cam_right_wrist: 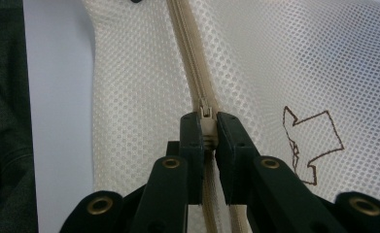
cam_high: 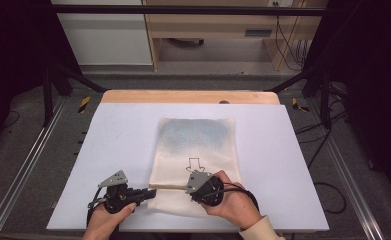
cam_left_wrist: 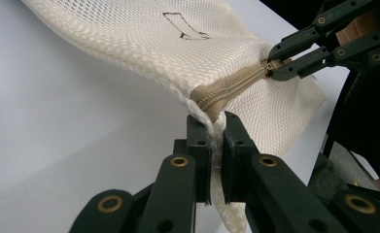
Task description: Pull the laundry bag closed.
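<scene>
Both hands work at the desk's (cam_high: 108,130) near edge. Left gripper (cam_left_wrist: 215,127) is clamped on the mesh bag's (cam_high: 195,145) zipper end; right gripper (cam_right_wrist: 206,127) pinches the zipper pull (cam_right_wrist: 205,112). Bag lies flat, mid-desk.

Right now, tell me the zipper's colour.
Beige zipper, clearest in the right gripper view.

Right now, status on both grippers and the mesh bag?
Left gripper shut on mesh laundry bag at zipper end. Right gripper shut on zipper pull. Nothing blocking.
</scene>
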A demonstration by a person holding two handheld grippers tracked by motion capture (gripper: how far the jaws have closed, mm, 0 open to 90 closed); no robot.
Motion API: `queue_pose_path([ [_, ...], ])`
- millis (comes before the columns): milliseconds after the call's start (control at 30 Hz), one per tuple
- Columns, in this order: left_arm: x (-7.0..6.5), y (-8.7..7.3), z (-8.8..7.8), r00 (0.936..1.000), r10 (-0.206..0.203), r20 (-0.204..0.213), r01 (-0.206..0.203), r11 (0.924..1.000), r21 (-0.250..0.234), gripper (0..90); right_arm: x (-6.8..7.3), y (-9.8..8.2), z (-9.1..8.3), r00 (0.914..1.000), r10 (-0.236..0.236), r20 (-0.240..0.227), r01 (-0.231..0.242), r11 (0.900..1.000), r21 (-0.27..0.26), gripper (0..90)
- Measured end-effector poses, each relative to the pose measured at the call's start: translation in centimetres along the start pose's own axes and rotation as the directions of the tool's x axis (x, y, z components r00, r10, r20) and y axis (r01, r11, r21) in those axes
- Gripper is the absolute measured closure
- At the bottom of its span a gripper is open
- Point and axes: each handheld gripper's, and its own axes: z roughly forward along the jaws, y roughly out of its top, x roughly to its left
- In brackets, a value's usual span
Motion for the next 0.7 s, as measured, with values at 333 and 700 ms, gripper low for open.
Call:
queue_pose_path([
  [333, -0.1, 0.0, 0.1, 1.0000, 0.001, 0.000, -0.001, 1.0000, 0.001, 84.1, -0.2, -0.7, -0.7, 0.9999, 0.012, 0.008, -0.012, 1.000, -0.003, 81.9],
  [700, 0.0, 0.0, 0.1, 1.0000, 0.002, 0.001, -0.002, 1.0000, 0.000, 84.1, -0.6, -1.6, -1.5, 0.9993, 0.030, 0.024, -0.030, 1.000, 0.008, 81.9],
])
